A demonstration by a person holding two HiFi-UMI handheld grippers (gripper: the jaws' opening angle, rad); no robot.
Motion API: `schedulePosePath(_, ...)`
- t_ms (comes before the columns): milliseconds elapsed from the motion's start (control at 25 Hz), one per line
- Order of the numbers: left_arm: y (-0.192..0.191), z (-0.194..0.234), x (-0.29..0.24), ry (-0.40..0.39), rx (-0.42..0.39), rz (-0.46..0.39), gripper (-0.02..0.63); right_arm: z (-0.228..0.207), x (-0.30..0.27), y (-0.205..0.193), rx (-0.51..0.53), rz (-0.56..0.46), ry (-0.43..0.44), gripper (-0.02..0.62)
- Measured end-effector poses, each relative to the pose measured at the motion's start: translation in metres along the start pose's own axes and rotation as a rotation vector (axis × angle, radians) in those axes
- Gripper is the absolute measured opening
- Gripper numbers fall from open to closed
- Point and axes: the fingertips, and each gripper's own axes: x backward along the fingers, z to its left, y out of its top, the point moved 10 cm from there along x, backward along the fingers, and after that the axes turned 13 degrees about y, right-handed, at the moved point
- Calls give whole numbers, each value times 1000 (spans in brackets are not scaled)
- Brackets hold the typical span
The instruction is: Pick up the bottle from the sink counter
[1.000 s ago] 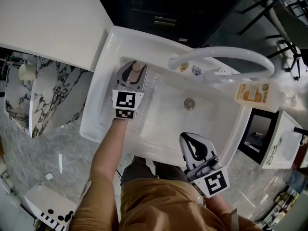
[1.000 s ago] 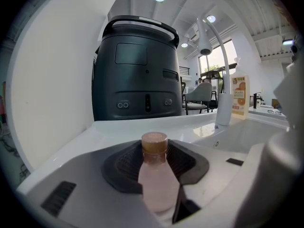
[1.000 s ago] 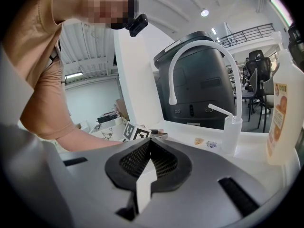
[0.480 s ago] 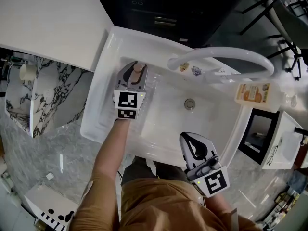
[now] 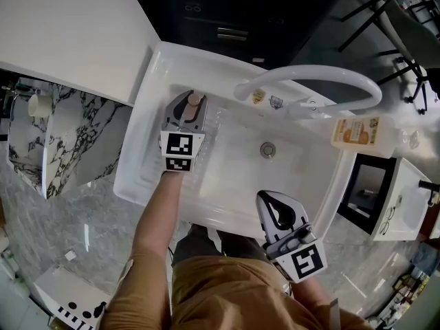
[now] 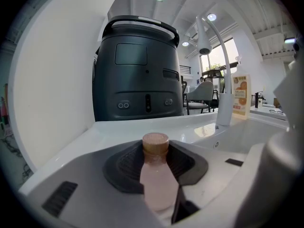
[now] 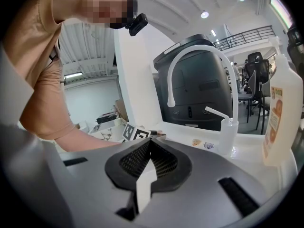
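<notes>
the bottle (image 6: 156,175), pale pink with a tan cap, stands upright on the white sink counter (image 5: 141,167), on the flat ledge just left of the basin (image 5: 234,174). it sits between the fingers (image 6: 118,167) of the left gripper (image 5: 185,107), which have just been closing and now clench its sides, cap poking up above the dark pads. behind it, across the counter, stands a large dark appliance (image 6: 135,75). the right gripper (image 5: 275,208) hovers over the near rim of the sink, well apart from the bottle, its fingers pressed together with nothing between them. a white arched faucet (image 5: 309,78) spans the far side of the basin, and a soap bottle (image 5: 354,132) with an orange label stands at its right end.
</notes>
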Motion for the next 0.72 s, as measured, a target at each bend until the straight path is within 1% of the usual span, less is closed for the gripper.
schedulePosePath(400,5,6,10,5,2,3,130,5,-1,3,18,-4,10,3)
schedulePosePath(560,12,8,17,4,2,-3,130,7,0,7,26,-14,14,3)
schedulePosePath(720,26,8,27,-6,-3,-22,130,12,0,15,32,-22,18,3)
